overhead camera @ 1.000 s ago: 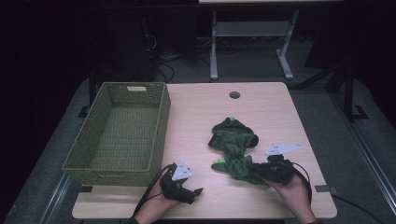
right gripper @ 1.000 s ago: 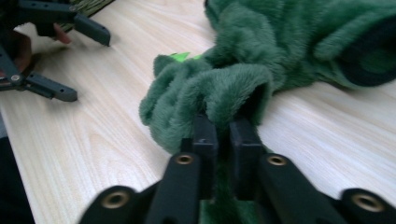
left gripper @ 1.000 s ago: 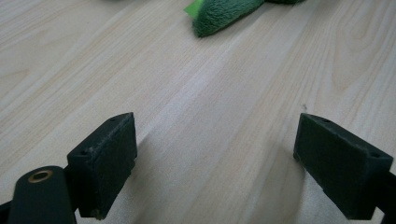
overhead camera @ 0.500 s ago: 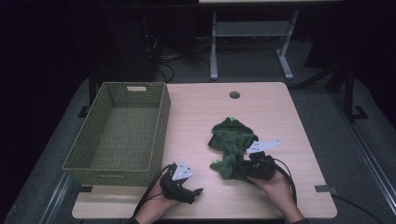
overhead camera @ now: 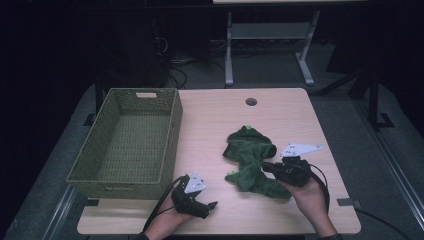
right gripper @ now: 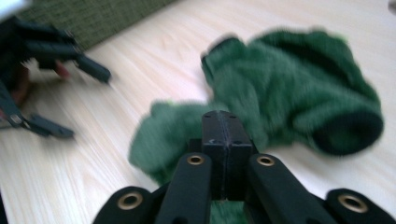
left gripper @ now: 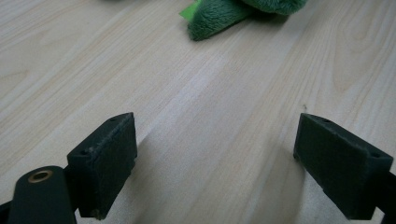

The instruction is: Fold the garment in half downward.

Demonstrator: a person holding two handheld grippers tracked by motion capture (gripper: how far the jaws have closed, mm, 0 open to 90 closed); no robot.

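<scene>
Right gripper (right gripper: 223, 135) clamped on green plush garment (overhead camera: 250, 160).

Jaws are seen pressed together, having just been closing, with plush pinched at the garment's near edge. Left gripper (left gripper: 212, 163), jaws wide apart over bare table (overhead camera: 215, 120), is held well left of the garment, near the wicker basket (overhead camera: 125, 145).

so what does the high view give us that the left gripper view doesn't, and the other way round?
High view alone: the green wicker basket at the table's left, the whole green fleece garment, the right gripper shut on that garment's edge, and the left gripper resting low on the table.

Left gripper view alone: its own jaws seen close, standing wide apart with nothing but bare wood between them.

Both: the light wood tabletop and the garment's near end.
</scene>
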